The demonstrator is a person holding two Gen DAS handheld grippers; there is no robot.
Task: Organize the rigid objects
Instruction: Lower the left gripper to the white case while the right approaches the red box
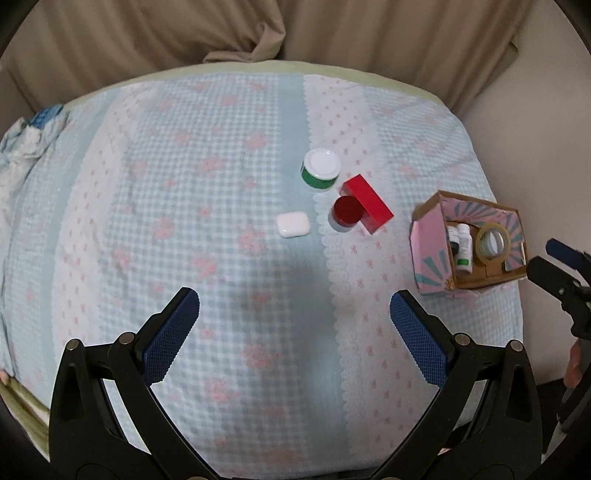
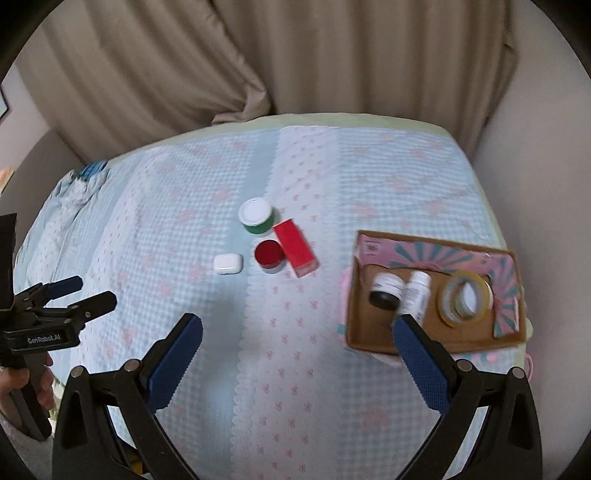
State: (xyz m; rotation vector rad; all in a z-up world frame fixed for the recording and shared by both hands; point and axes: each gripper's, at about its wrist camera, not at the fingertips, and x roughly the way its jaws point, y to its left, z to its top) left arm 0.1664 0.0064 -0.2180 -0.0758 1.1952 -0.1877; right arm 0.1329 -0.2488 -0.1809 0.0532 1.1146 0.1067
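Observation:
On the checked bedspread lie a green jar with a white lid (image 1: 320, 170) (image 2: 257, 215), a red box (image 1: 366, 203) (image 2: 295, 247), a round red-lidded jar (image 1: 347, 214) (image 2: 270, 256) touching it, and a small white case (image 1: 293, 224) (image 2: 228, 263). A cardboard box (image 1: 432, 236) (image 2: 356, 325) at the right holds a dark jar (image 2: 386, 292), a white bottle (image 1: 463, 246) (image 2: 417, 295) and a tape roll (image 1: 492, 243) (image 2: 464, 297). My left gripper (image 1: 294, 309) (image 2: 90, 293) is open, short of the loose items. My right gripper (image 2: 298, 334) is open, its right finger over the box's near wall.
The bed (image 1: 184, 184) fills both views, with beige curtains (image 1: 332, 33) behind it and a wall at the right. Crumpled blue and white fabric (image 1: 26, 144) lies at the far left edge. A hand (image 2: 18, 384) holds the left gripper's handle.

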